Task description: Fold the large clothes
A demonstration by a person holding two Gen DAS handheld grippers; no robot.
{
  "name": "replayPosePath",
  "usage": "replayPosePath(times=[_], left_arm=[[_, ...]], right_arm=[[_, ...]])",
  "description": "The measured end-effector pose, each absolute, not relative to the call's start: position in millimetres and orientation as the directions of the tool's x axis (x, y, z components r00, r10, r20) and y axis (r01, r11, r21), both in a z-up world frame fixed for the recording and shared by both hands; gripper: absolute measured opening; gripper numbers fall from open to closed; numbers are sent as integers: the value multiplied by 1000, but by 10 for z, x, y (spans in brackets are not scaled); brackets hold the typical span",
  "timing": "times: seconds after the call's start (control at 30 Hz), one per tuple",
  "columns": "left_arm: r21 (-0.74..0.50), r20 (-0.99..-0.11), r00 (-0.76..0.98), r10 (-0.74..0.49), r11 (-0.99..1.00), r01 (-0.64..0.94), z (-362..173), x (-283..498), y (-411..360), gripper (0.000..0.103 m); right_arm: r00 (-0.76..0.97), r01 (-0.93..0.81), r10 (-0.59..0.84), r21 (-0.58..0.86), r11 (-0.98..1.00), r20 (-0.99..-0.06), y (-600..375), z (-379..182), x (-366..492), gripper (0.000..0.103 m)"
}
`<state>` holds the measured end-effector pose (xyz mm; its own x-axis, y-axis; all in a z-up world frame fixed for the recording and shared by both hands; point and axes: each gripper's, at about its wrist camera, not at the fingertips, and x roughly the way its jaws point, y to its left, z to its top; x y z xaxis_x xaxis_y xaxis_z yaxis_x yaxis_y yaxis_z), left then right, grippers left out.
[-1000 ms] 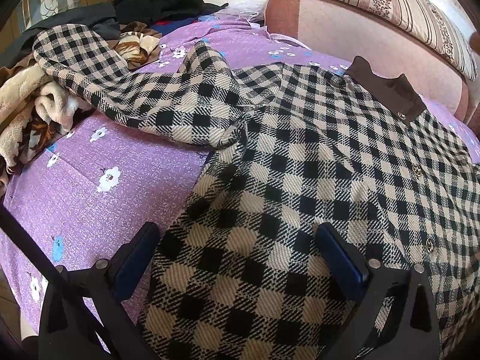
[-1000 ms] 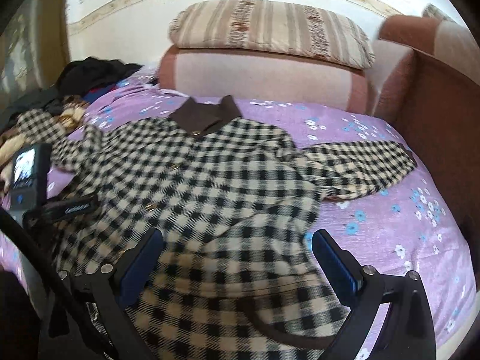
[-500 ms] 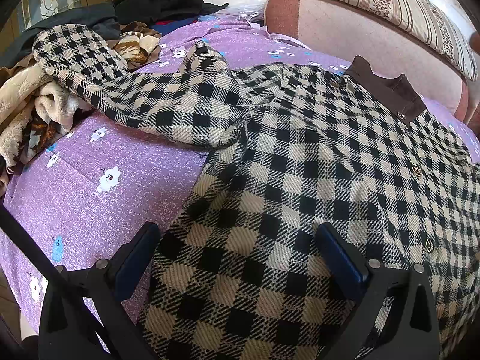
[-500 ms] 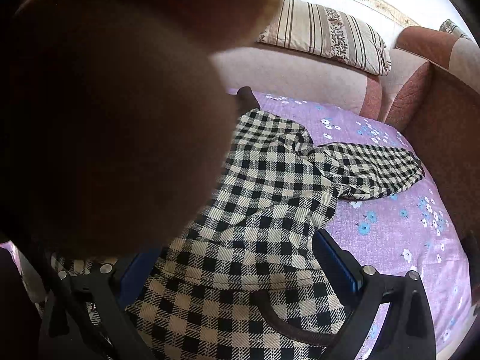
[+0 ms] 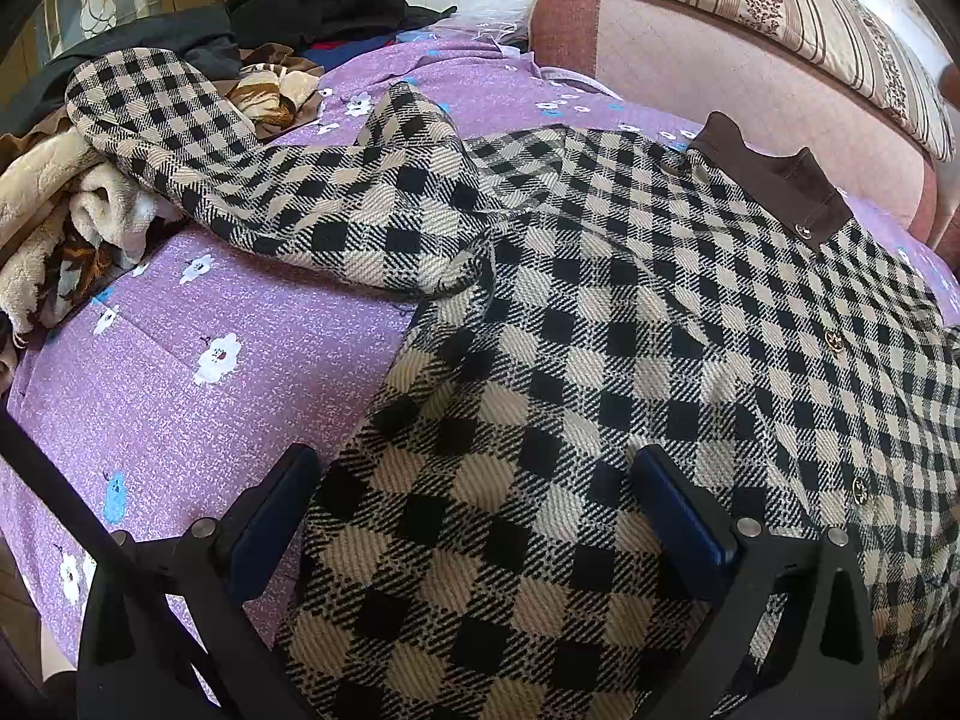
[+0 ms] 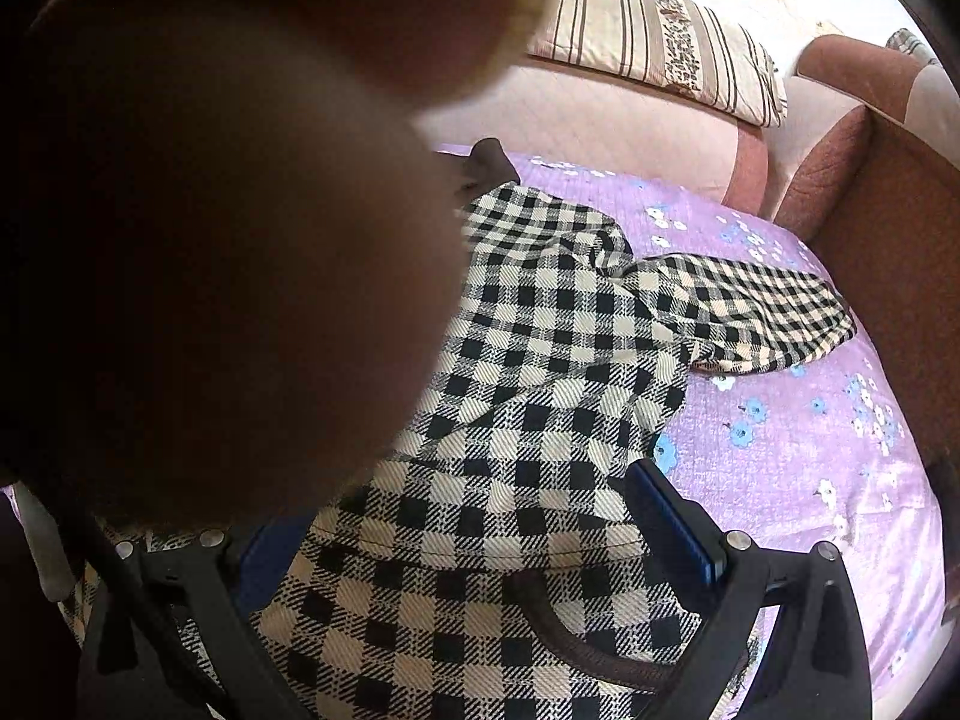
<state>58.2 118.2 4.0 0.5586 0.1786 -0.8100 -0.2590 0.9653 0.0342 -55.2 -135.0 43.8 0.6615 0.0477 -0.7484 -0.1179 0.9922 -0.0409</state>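
Observation:
A black-and-cream checked coat point(image 5: 630, 312) with a brown collar point(image 5: 774, 180) lies spread on a purple flowered bed cover point(image 5: 198, 372). Its one sleeve point(image 5: 240, 162) stretches left onto a heap of clothes. In the right wrist view the coat point(image 6: 540, 396) shows its other sleeve point(image 6: 744, 312) lying out to the right. My left gripper point(image 5: 474, 516) is open, low over the coat's lower left part. My right gripper point(image 6: 480, 528) is open over the coat's lower right part, near a brown-trimmed pocket point(image 6: 576, 636). A blurred, close part of a person point(image 6: 228, 228) hides the left half of that view.
A heap of clothes and fleece point(image 5: 66, 222) sits at the bed's left edge, with dark garments point(image 5: 312, 6) behind. A pink padded headboard point(image 5: 690, 72) carries a striped pillow point(image 5: 798, 18). A brown upholstered side point(image 6: 888, 252) bounds the bed on the right.
A blurred part of a person has come close in front of the right wrist camera and covers the left of its view. That view has turned rightward. The left gripper stays still.

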Motion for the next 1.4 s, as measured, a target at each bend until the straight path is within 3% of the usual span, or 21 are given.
replayPosePath(times=[0.83, 1.07, 1.4], left_arm=[[35, -810, 558, 180, 965, -260, 36, 581, 1178, 103], [35, -810, 559, 180, 965, -260, 36, 581, 1177, 103], [39, -810, 556, 185, 964, -263, 38, 589, 1166, 103]], right_arm=[[637, -81, 2, -65, 995, -771, -1495, 209, -268, 102], [607, -22, 6, -9, 1000, -794, -1809, 100, -73, 102], [624, -61, -26, -81, 995, -781, -1553, -96, -167, 102]])
